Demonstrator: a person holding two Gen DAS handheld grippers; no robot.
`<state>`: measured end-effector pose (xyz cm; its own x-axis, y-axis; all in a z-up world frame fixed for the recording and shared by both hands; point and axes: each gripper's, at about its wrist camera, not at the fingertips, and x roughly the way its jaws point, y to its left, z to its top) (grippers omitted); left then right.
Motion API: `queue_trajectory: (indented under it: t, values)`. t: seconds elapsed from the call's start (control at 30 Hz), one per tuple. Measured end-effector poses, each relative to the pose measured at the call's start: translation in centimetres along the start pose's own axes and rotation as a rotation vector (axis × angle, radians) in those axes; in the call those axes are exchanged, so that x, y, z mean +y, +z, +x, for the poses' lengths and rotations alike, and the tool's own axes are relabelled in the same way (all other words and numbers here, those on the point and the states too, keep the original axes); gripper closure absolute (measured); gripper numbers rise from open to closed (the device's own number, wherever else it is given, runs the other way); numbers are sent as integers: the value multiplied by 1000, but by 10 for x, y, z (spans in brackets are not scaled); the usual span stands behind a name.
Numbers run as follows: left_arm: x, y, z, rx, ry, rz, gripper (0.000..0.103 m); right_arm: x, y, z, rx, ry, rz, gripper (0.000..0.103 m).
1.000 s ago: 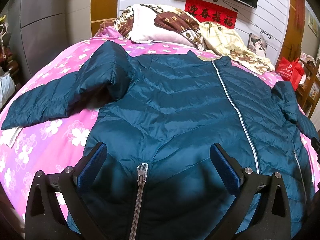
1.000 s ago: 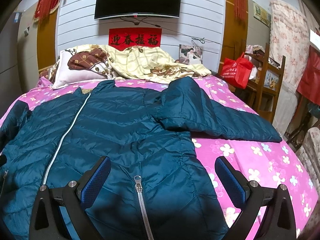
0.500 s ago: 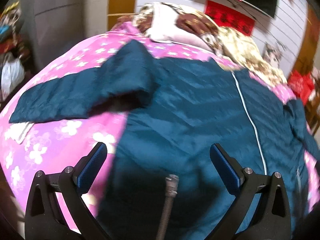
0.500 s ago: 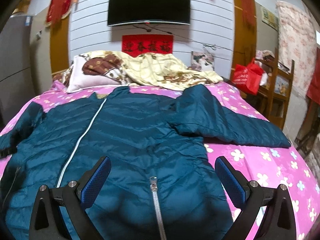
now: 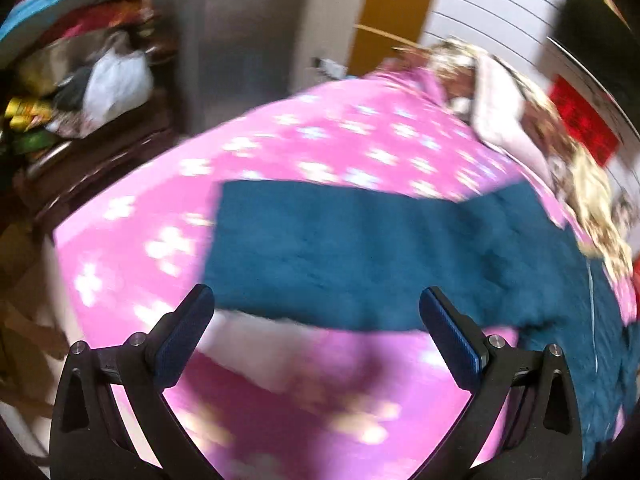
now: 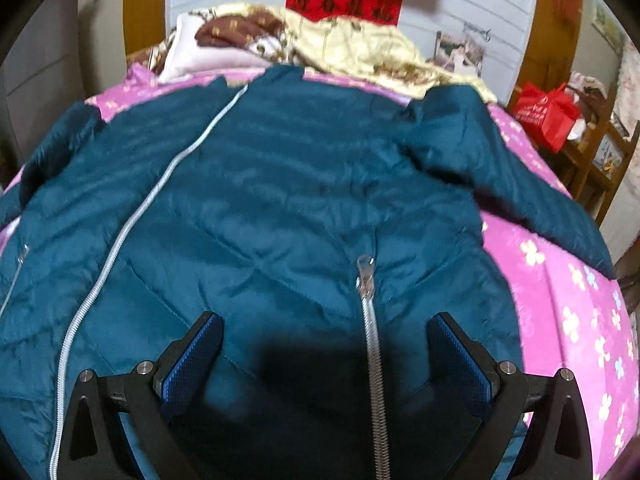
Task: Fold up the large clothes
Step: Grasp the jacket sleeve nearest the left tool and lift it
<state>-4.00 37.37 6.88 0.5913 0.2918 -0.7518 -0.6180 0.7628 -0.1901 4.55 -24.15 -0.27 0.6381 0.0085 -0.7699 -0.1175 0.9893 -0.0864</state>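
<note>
One teal puffer jacket (image 6: 280,208) lies spread flat on the pink flowered bedspread (image 6: 568,304), and I've got two grippers over it, both spread wide and holding nothing. My right gripper (image 6: 324,354) hovers low over the jacket's hem: one pocket zipper (image 6: 370,320) runs up between my two blue pads (image 6: 192,356), a touch nearer the right finger, and one long pale front zipper (image 6: 132,232) climbs away beyond my left finger. I count two sleeves in all. One sleeve (image 6: 512,184) angles off past my right finger onto the bedspread. Ahead of my fingertips, past the collar, sits one rumpled yellow quilt (image 6: 368,48), one pillow (image 6: 204,56), one red banner (image 6: 344,0) on the wall, and one red bag (image 6: 548,114) off to the right. My left gripper (image 5: 316,330) is open too, picture badly blurred, hanging over bare pink bedspread; the other sleeve (image 5: 344,256) stretches flat just ahead of both fingertips, crossing from left finger to right, not touching either.
</note>
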Motion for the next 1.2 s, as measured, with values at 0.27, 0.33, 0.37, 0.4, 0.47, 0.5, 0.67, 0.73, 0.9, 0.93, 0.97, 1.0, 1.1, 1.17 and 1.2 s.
queue_trajectory:
  t: [0.27,0.33,0.37,0.4,0.47,0.5,0.67,0.73,0.9,0.93,0.97,1.0,1.1,1.17,1.2]
  values:
    - [81,7,43,121,-163,-242,3,1,-4,10,34,-12,-10,0]
    - [81,3,58,168,-182,-270,4,2,-3,11,34,-18,-15,0]
    - [79,3,64,178,-191,-275,5,3,-3,11,33,-19,-16,0]
    - [76,4,64,155,-186,-260,7,2,-4,11,33,-18,-15,0]
    - [69,9,67,160,-238,-230,22,2,-3,12,33,-20,-16,0]
    - [66,10,67,157,-246,-225,26,2,-3,12,33,-20,-16,0]
    - [59,22,52,88,-327,-215,57,4,-3,13,32,-27,-20,0]
    - [56,25,47,75,-373,-223,58,4,-2,13,32,-27,-21,0]
    - [47,26,62,117,-277,-192,57,4,-3,13,32,-27,-20,0]
    - [50,23,64,119,-247,-192,57,3,-3,13,32,-27,-20,0]
    - [54,21,66,120,-234,-201,57,4,-3,13,32,-27,-20,0]
    - [57,20,68,122,-229,-213,57,3,-3,13,32,-25,-19,0]
    - [66,13,70,132,-215,-230,54,4,-3,13,32,-27,-20,0]
    - [72,8,69,126,-186,-241,52,4,-3,13,32,-27,-21,0]
    - [74,6,68,121,-185,-248,52,4,-3,13,32,-29,-22,0]
